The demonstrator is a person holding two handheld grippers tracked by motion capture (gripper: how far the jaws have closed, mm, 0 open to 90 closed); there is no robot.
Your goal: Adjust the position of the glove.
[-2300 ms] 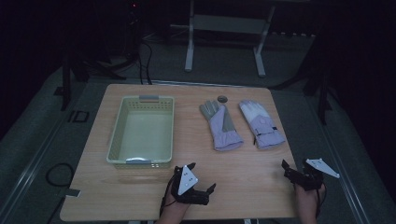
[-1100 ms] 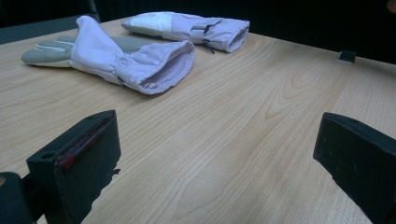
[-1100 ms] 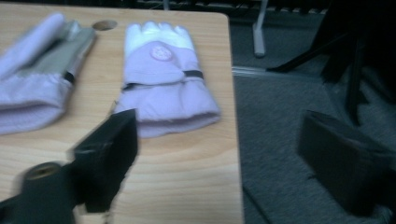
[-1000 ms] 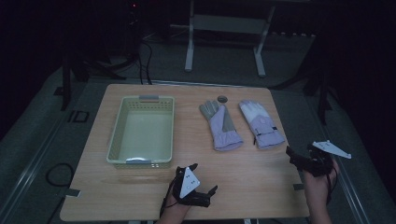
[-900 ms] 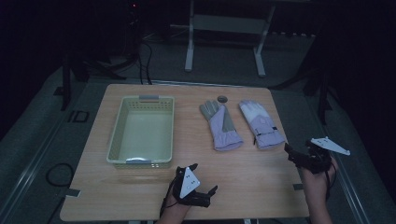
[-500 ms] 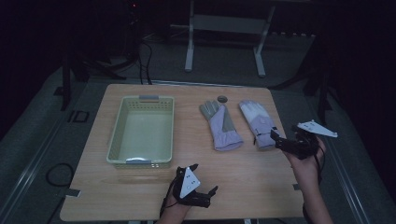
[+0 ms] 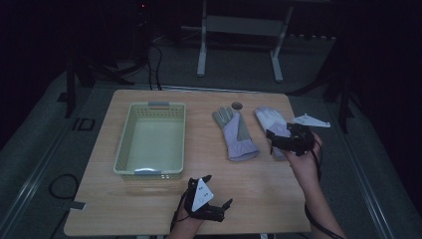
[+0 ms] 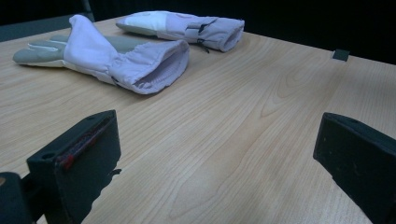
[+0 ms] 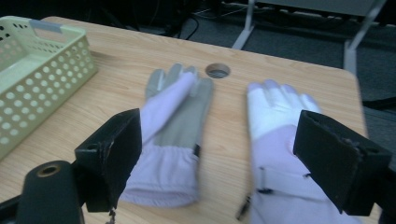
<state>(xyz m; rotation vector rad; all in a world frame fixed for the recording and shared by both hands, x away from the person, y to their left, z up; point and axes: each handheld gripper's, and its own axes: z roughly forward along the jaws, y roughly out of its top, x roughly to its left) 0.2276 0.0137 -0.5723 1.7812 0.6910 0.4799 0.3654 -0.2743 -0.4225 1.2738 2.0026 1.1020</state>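
A darkened lab or recording studio is suggested rather than a home. A plain wooden desk with a round cable hole is set on grey carpet, cables are trailed across the floor, and the white legs of a metal stand are seen behind it. The surroundings are kept black, with the desk alone lit.
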